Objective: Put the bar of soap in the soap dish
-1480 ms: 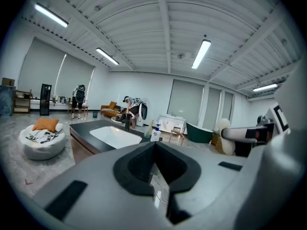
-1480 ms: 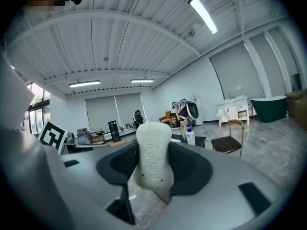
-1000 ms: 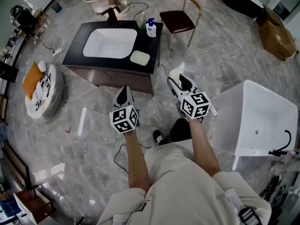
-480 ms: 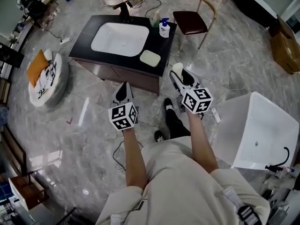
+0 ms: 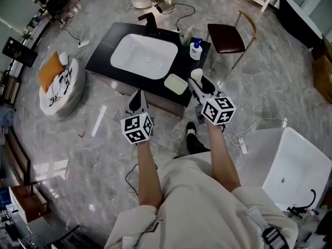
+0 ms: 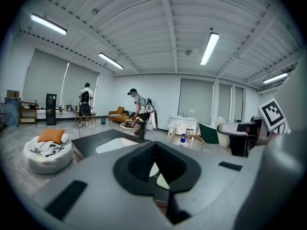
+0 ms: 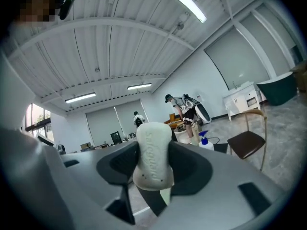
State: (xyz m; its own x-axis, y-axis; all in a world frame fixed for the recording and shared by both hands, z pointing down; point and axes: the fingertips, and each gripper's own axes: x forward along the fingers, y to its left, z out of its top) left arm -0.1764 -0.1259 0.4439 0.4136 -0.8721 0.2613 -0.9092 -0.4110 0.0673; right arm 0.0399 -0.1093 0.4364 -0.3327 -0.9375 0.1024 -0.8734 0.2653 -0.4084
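The black-topped vanity with a white basin stands ahead of me. A pale green soap dish lies empty on its near right corner. My right gripper is shut on a white bar of soap, held upright just right of the dish at the counter's edge. In the right gripper view the soap stands on end between the black pads. My left gripper is shut and empty, in front of the vanity's near edge. Past its closed jaws, the left gripper view shows the dish.
A blue-and-white pump bottle and a black faucet stand at the counter's back. A brown chair is to the right, a white bathtub at lower right, a round cushion seat at left. Cables trail on the floor.
Both grippers and the person have moved closer to the vanity. The soap, still held in the right gripper, has come up beside the soap dish.
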